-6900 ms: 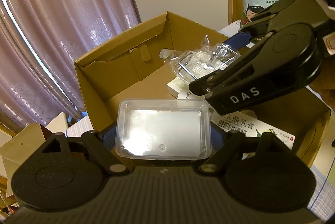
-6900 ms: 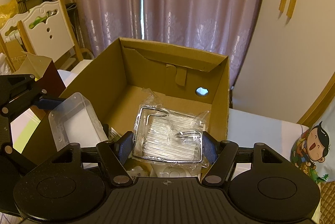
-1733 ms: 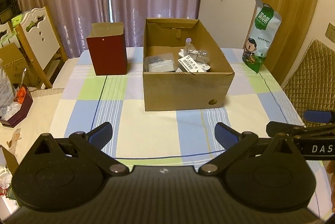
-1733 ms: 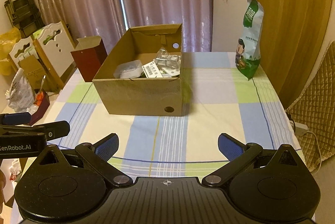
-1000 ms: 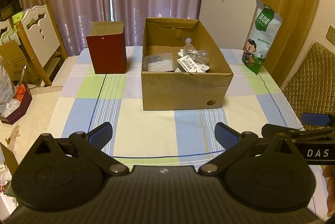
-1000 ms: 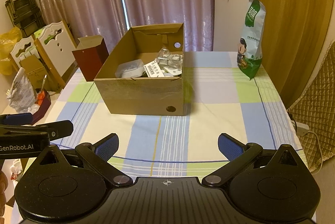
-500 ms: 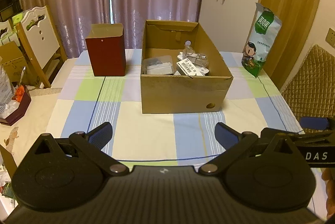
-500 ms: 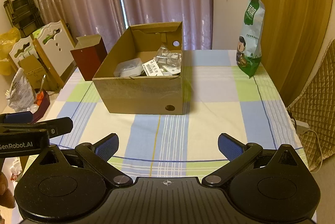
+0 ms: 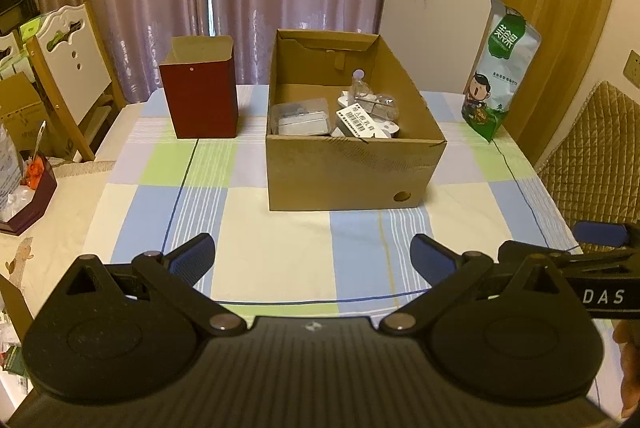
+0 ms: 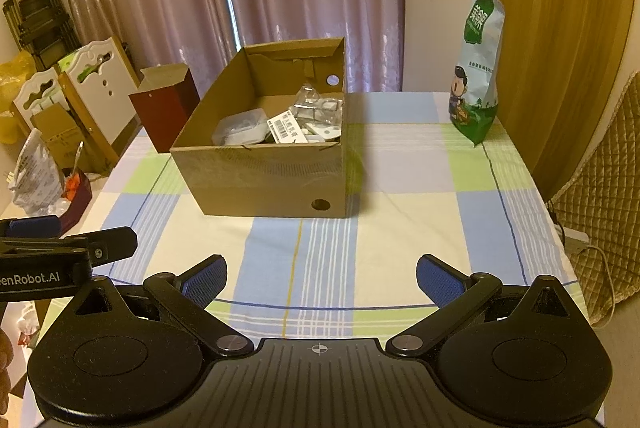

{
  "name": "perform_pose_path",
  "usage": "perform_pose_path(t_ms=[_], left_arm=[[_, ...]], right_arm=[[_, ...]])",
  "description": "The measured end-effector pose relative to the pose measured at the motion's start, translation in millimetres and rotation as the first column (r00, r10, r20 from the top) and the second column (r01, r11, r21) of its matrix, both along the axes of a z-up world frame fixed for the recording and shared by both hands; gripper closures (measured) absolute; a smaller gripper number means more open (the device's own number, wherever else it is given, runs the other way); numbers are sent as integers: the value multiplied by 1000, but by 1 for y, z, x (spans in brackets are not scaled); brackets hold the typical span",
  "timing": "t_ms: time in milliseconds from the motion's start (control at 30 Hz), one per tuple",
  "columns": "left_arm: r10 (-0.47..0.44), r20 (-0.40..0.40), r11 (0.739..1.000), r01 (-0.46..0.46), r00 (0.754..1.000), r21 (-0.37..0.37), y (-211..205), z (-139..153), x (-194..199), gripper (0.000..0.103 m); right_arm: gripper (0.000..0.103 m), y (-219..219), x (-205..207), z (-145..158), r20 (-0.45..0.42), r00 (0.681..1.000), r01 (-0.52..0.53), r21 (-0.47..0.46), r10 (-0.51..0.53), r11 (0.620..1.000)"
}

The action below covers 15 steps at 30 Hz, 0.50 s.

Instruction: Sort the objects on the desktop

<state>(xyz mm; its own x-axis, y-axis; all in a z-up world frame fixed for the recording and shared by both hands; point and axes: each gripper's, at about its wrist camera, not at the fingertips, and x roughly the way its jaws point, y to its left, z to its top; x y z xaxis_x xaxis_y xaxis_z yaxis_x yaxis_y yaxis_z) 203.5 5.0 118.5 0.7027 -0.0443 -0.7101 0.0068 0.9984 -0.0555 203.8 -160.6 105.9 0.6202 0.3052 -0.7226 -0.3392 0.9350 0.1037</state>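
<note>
The jaws of the left gripper (image 9: pixel 312 257) and right gripper (image 10: pixel 322 278) are spread wide and empty, low over the near part of the table (image 9: pixel 280 228). The sorted items, a clear plastic case (image 9: pixel 301 119) among them, lie inside the cardboard box (image 9: pixel 352 172). With the cloth bare, sorting looks finished; a good close is a level hold clear of the box. Open room lies in front; the red box (image 9: pixel 202 100) and snack bag (image 10: pixel 476 76) stand well apart.
</note>
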Motion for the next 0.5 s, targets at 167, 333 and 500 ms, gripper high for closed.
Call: perform_pose_path(t_ms=[167, 333, 500], left_arm=[[-4, -2, 1000, 4, 1000, 2, 0, -1, 0, 1], [-4, -4, 1000, 4, 1000, 3, 0, -2, 1, 1], [-1, -7, 1000, 1, 1000, 7, 0, -3, 2, 1]], right_arm=[[0, 1, 2, -1, -1, 1000, -1, -1, 1, 1000], [0, 1, 3, -1, -1, 1000, -2, -3, 2, 1000], [0, 3, 4, -1, -1, 1000, -6, -4, 6, 1000]])
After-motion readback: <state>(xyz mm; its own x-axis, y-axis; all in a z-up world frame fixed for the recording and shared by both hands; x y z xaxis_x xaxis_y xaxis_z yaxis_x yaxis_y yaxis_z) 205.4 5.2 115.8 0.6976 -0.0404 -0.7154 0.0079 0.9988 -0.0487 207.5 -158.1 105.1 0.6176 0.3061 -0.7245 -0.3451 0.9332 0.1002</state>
